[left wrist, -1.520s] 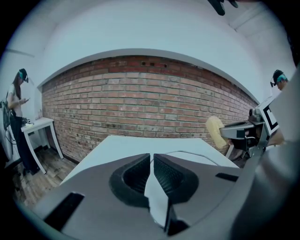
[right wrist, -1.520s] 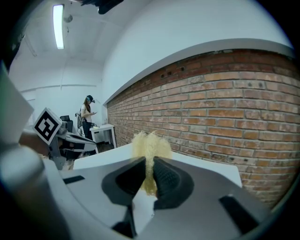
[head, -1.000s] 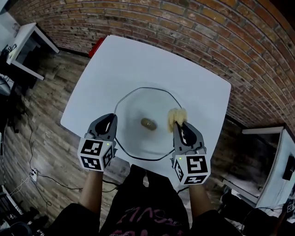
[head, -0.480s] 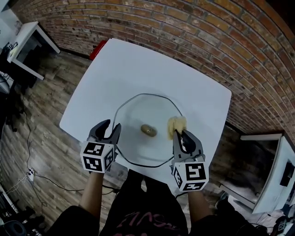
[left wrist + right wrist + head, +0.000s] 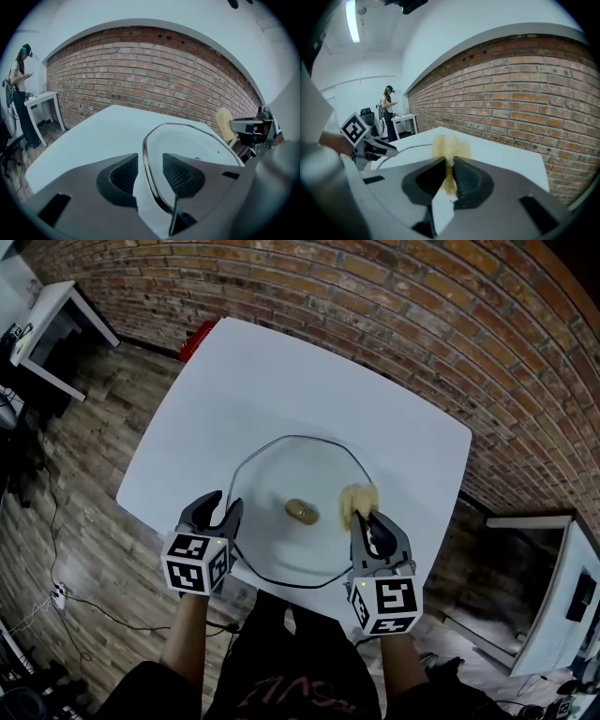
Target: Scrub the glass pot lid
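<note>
The glass pot lid (image 5: 281, 554) lies flat in the middle of the white table, with its brown knob (image 5: 301, 512) at the centre. My left gripper (image 5: 214, 514) is at the lid's left edge. Its jaws have just been opening and now stand open. In the left gripper view the lid's dark rim (image 5: 149, 159) runs between the two pads (image 5: 124, 176) without being pressed. My right gripper (image 5: 367, 521) is shut on a yellow sponge (image 5: 357, 500) over the lid's right side. The sponge (image 5: 449, 149) sticks out past the closed pads in the right gripper view.
The white table (image 5: 234, 390) stands on a wooden floor in front of a brick wall (image 5: 403, 296). A red object (image 5: 197, 337) pokes out at its far left edge. A white desk (image 5: 56, 324) stands to the left, where a person (image 5: 21, 93) is standing. More white furniture (image 5: 562, 587) is at the right.
The left gripper's jaws were together beside the lid a second ago and now stand apart around its rim, a little lower. The right gripper and sponge have hardly moved.
</note>
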`<state>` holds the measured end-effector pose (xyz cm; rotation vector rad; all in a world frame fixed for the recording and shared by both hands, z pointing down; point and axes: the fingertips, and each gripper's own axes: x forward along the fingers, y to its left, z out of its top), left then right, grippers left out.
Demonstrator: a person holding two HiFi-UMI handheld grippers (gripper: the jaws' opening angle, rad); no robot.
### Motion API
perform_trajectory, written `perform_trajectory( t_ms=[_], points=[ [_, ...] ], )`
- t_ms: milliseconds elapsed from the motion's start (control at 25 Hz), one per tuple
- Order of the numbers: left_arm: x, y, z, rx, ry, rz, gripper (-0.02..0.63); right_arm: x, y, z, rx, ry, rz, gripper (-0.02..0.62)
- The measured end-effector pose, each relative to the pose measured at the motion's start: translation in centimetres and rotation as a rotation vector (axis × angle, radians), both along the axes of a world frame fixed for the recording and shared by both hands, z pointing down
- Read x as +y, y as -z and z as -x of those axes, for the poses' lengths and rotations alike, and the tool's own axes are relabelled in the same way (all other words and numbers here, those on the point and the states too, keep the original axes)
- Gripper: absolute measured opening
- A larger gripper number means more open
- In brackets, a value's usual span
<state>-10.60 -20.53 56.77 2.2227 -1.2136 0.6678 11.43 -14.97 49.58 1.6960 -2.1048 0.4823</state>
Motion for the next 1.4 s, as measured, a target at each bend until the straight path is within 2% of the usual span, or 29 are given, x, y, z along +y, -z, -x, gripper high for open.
perform_trajectory(
  t_ms=[440, 920, 1160, 1400],
  points=[
    [0.3, -1.8, -0.4, -0.013, -0.012, 0.048, 0.146, -0.3, -0.8, -0.1, 0.009, 0.000, 0.020, 0.054],
    [0.2, -1.8, -0.5, 0.025, -0.007, 0.053, 0.124, -1.2, -1.0, 0.8, 0.008, 0.016, 0.034, 0.054],
    [0.2, -1.8, -0.5, 0.036, -0.002, 0.060, 0.118, -2.3, -1.3, 3.2, -0.006, 0.066, 0.055, 0.054],
    [0.4, -1.7, -0.3, 0.046, 0.007, 0.061, 0.117, -4.6, -1.9, 8.7, -0.041, 0.178, 0.086, 0.054]
  ],
)
